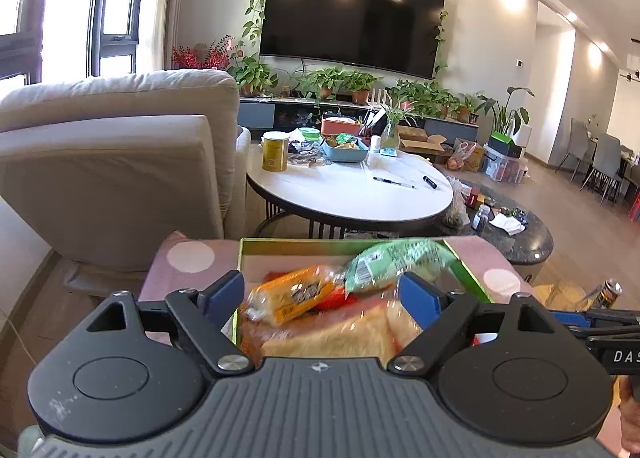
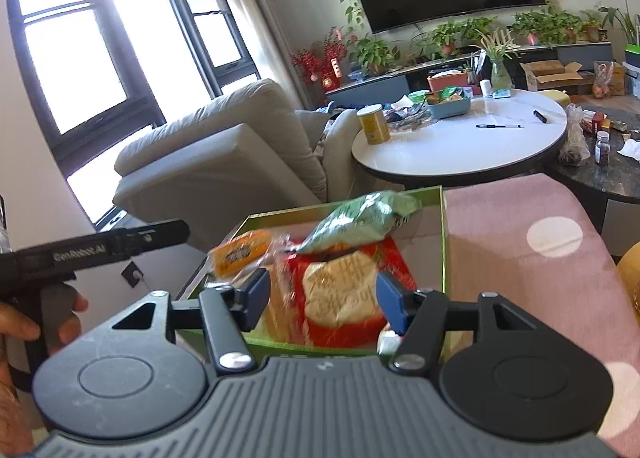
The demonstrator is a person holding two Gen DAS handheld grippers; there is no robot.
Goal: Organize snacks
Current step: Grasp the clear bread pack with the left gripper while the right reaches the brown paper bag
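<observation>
A green-rimmed box [image 1: 340, 243] sits on a pink, white-dotted cloth [image 1: 188, 258] and holds several snack packs. An orange pack [image 1: 292, 298] and a green pack [image 1: 396, 262] lie on top, with pale bread packs [image 1: 340, 338] under them. My left gripper [image 1: 322, 296] hovers open over the box, its pads clear of the packs. In the right wrist view the box [image 2: 442, 238] shows a red-and-white pack [image 2: 340, 298] below my open right gripper [image 2: 324, 300]. The orange pack [image 2: 236, 256] and green pack [image 2: 360, 222] lie beyond it. All the packs are blurred.
A beige armchair [image 1: 120, 162] stands behind the box to the left. A round white table [image 1: 352, 198] carries a yellow can [image 1: 275, 151], a blue tray and pens. A dark low table [image 1: 528, 242] lies to the right. A hand [image 2: 24, 322] holds the other gripper.
</observation>
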